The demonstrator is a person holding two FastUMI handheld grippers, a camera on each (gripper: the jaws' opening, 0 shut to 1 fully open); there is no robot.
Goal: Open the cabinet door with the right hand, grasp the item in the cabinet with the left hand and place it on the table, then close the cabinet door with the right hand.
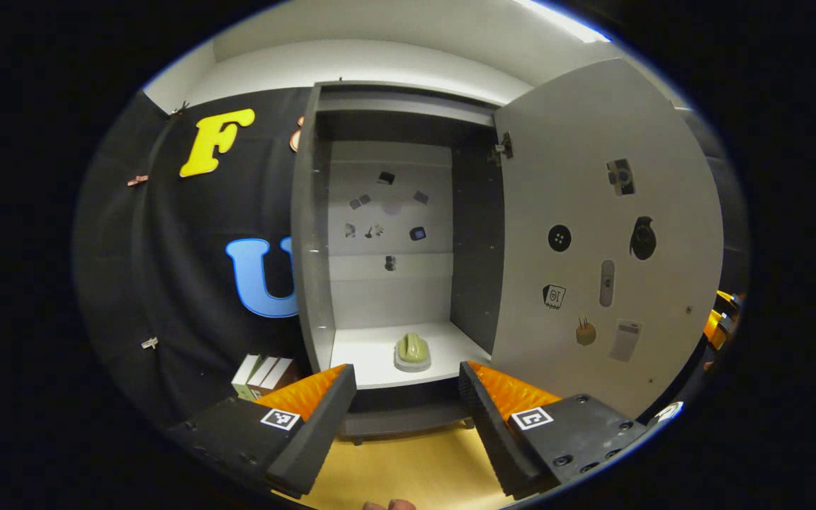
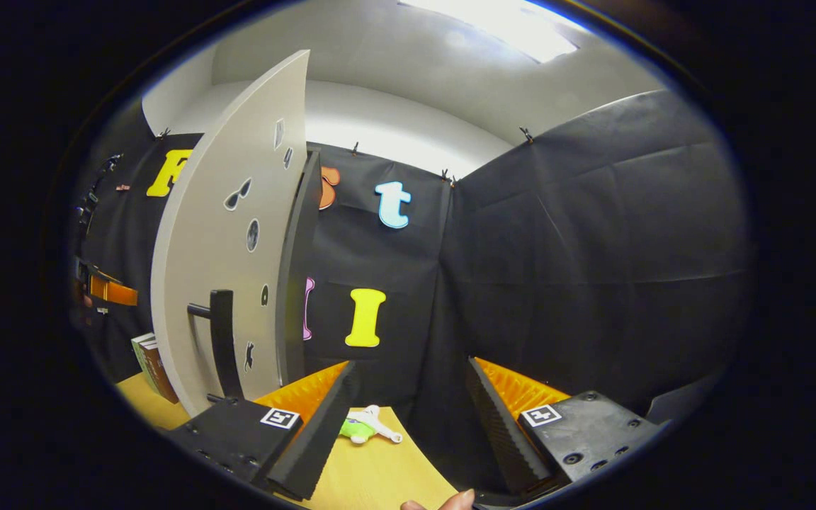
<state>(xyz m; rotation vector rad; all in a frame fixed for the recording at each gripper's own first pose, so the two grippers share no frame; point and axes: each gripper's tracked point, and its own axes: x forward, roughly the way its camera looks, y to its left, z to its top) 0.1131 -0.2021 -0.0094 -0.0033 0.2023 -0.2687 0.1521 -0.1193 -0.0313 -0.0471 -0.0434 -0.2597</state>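
Observation:
The grey cabinet (image 1: 312, 234) stands with its door (image 1: 592, 234) swung wide to the right. On its lower shelf (image 1: 380, 358) lies a small yellow-green item (image 1: 413, 352) on a pale base. My left gripper (image 1: 408, 418) is open and faces the shelf, a short way in front of the item, touching nothing. In the right gripper view the door (image 2: 217, 269) is seen from its outer side, with its dark handle (image 2: 222, 340) at the left. My right gripper (image 2: 408, 421) is open and empty, to the right of the handle and apart from it.
Several books (image 1: 263, 375) lean beside the cabinet's left foot, seen as books (image 2: 153, 365) past the door too. A small green and white toy (image 2: 365, 426) lies on the wooden table (image 2: 380, 474). Stickers dot the door and the cabinet's back wall. The other gripper (image 2: 107, 289) shows at the far left.

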